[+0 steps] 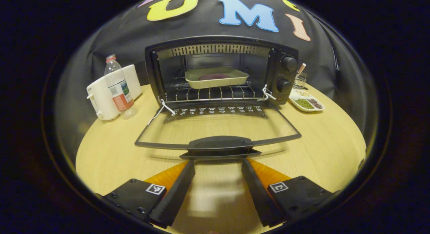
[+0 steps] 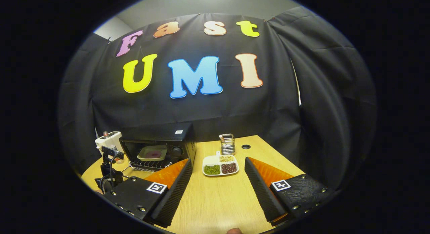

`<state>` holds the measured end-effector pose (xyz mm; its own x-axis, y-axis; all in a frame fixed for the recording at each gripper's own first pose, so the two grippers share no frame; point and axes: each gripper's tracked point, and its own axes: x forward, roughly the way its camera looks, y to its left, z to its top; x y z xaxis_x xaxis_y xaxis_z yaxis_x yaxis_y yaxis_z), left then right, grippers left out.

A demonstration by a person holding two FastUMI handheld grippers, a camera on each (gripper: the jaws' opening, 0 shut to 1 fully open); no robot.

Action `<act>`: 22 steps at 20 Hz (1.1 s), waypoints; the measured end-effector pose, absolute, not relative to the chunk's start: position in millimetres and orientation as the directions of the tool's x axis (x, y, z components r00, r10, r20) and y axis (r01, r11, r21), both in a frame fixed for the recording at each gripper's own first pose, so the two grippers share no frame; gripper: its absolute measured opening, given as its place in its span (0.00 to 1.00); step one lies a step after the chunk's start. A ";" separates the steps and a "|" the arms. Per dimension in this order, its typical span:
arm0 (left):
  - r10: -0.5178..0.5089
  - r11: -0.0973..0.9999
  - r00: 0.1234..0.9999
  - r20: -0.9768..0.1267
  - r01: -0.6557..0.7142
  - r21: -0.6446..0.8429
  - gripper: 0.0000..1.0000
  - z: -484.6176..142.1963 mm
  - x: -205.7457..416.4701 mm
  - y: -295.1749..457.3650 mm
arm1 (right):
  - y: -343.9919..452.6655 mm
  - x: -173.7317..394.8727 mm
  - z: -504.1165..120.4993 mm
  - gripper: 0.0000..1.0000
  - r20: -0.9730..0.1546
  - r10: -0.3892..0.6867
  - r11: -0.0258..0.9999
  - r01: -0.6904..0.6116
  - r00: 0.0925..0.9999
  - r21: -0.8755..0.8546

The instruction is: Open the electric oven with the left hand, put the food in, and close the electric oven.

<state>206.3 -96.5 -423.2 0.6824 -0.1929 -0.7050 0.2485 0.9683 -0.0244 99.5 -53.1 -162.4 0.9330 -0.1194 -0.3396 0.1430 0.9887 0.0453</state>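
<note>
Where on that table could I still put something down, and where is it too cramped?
Bare wood lies in front of the divided bean dish, between the right gripper's open fingers, and right of the lowered oven door. It is crowded left of the electric oven, where a water bottle stands against a white appliance. The baking tray sits on the rack.

Left hand-held gripper fingers spread wide, level, right hand-held gripper likewise spread, holding nothing
</note>
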 end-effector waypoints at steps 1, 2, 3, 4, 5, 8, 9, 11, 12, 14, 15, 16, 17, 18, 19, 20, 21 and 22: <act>-0.185 0.968 0.688 -0.702 0.250 -0.010 0.96 -421.6 206.5 -95.7 | -51.5 100.8 -161.7 0.98 -0.336 -0.114 0.990 0.136 0.935 0.043; -0.178 0.968 0.692 -0.699 0.251 0.002 0.96 -419.6 205.9 -95.3 | -50.3 102.6 -160.9 0.98 -0.335 -0.108 0.991 0.129 0.936 0.041; -0.175 0.968 0.701 -0.691 0.252 0.011 0.96 -415.9 206.6 -95.5 | -48.1 103.0 -160.8 0.98 -0.333 -0.102 0.992 0.122 0.937 0.041; -0.176 0.967 0.714 -0.678 0.255 0.018 0.96 -410.1 207.2 -96.0 | -46.6 103.8 -159.1 0.98 -0.328 -0.095 0.992 0.116 0.940 0.044; -0.179 0.965 0.725 -0.665 0.260 0.024 1.00 -403.2 207.6 -95.9 | -44.0 104.6 -158.4 0.98 -0.323 -0.088 0.993 0.109 0.942 0.049; -0.190 0.965 0.749 -0.635 0.261 0.019 1.00 -384.4 209.3 -94.3 | -36.2 106.7 -161.7 0.98 -0.325 -0.069 0.994 0.092 0.943 0.056; -0.193 0.965 0.757 -0.624 0.262 0.019 0.96 -377.3 211.6 -92.6 | -34.1 107.0 -161.8 0.98 -0.324 -0.063 0.995 0.086 0.944 0.059; -0.199 0.965 0.778 -0.596 0.261 0.017 1.00 -361.2 219.1 -90.2 | -30.3 106.4 -160.8 0.98 -0.320 -0.054 0.995 0.078 0.946 0.063; -0.202 0.966 0.787 -0.583 0.257 0.011 0.91 -354.6 223.5 -90.4 | -29.9 106.9 -160.2 0.98 -0.319 -0.051 0.996 0.074 0.946 0.059; -0.206 0.971 0.796 -0.569 0.237 -0.020 0.96 -344.2 234.3 -94.8 | -32.0 108.1 -159.6 0.98 -0.319 -0.051 0.996 0.071 0.946 0.053; -0.207 0.974 0.800 -0.564 0.225 -0.039 0.91 -340.2 237.0 -96.7 | -32.7 108.0 -160.7 0.98 -0.321 -0.053 0.996 0.074 0.946 0.053; -0.208 0.975 0.804 -0.557 0.216 -0.052 0.96 -335.8 240.1 -97.6 | -33.4 107.3 -161.6 0.98 -0.325 -0.055 0.995 0.078 0.944 0.057; -0.209 0.975 0.809 -0.549 0.214 -0.056 0.96 -332.1 243.2 -97.8 | -33.6 106.7 -163.7 0.98 -0.330 -0.057 0.995 0.081 0.942 0.060; -0.209 0.975 0.816 -0.539 0.214 -0.054 0.96 -327.3 248.3 -98.8 | -34.9 106.4 -165.1 0.98 -0.335 -0.060 0.994 0.085 0.940 0.062; -0.210 0.975 0.823 -0.528 0.217 -0.050 0.96 -322.7 253.4 -99.5 | -36.1 106.5 -166.1 0.98 -0.338 -0.062 0.994 0.089 0.939 0.063; -0.211 0.975 0.829 -0.519 0.216 -0.051 0.96 -317.4 258.4 -99.6 | -37.0 106.2 -166.8 0.98 -0.341 -0.067 0.994 0.094 0.938 0.063; -0.213 0.975 0.833 -0.510 0.213 -0.058 0.91 -312.9 262.7 -101.0 | -38.9 105.7 -167.7 0.98 -0.343 -0.073 0.993 0.099 0.937 0.061; -0.214 0.976 0.838 -0.501 0.209 -0.068 0.96 -307.4 268.3 -100.9 | -40.6 105.3 -167.5 0.98 -0.345 -0.077 0.992 0.105 0.936 0.063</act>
<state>268.3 -100.9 -307.4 0.8385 -0.2144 -0.5010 0.2088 0.9756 -0.0680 105.3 -40.6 -167.5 0.9356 -0.0769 -0.3447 0.1048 0.9925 0.0630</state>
